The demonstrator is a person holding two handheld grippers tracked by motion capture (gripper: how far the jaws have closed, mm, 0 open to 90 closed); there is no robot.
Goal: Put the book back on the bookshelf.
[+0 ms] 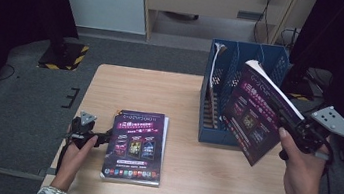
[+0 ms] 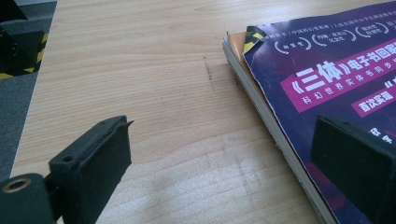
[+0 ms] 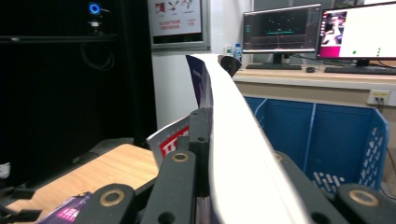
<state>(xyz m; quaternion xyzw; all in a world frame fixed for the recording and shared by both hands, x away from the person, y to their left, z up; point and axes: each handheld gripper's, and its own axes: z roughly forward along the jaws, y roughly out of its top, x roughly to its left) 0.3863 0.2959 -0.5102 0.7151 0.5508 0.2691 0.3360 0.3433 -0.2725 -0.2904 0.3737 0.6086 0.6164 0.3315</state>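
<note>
High view: right gripper (image 1: 291, 127) clamps a raised book (image 1: 258, 111).

free: bare table (image 1: 111, 86) left of file rack (image 1: 241, 93) | blocked: lying book (image 1: 136, 145)

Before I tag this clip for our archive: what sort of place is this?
Probably a lab or office set up for recording: a light wooden table with a blue plastic file rack, lit computer monitors on a desk behind, and black curtains around.
</note>
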